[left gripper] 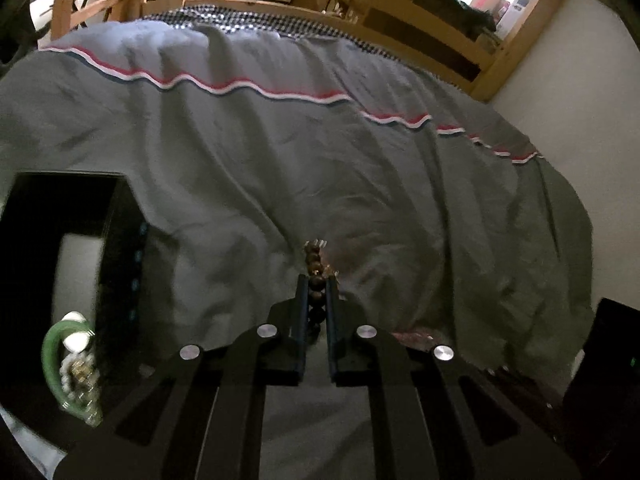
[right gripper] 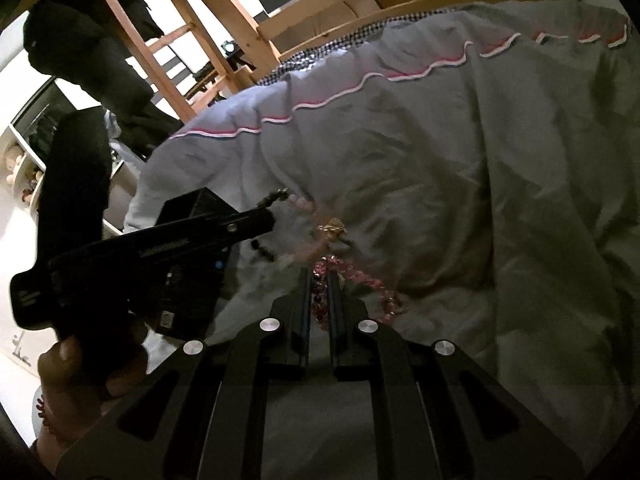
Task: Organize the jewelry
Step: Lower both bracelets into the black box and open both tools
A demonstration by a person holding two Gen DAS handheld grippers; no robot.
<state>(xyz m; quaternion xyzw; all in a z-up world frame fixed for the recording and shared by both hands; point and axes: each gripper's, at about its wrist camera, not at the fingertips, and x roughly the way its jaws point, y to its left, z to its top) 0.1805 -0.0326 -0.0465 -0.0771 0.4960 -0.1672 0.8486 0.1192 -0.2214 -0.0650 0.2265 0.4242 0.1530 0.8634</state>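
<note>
In the left wrist view my left gripper (left gripper: 317, 280) is shut on a strand of brown beads (left gripper: 313, 260), which sticks out past the fingertips above the grey duvet (left gripper: 280, 160). The right wrist view shows my right gripper (right gripper: 320, 274) shut on a pink bead bracelet (right gripper: 362, 278); its loose end trails right over the duvet (right gripper: 440, 160). A gold charm (right gripper: 332, 227) hangs just beyond the tips, tangled among the strands. The left gripper (right gripper: 270, 216) comes in from the left, held by a hand (right gripper: 64, 364), with the brown beads (right gripper: 276, 195) draped over its tip.
An open black jewelry box (left gripper: 120, 240) sits at lower left on the bed; inside lie a green bangle (left gripper: 50, 356) and white beads (left gripper: 76, 340). A wooden bed frame (left gripper: 440, 12) and ladder (right gripper: 168, 40) rise behind. A dark object (left gripper: 612, 340) sits at the right edge.
</note>
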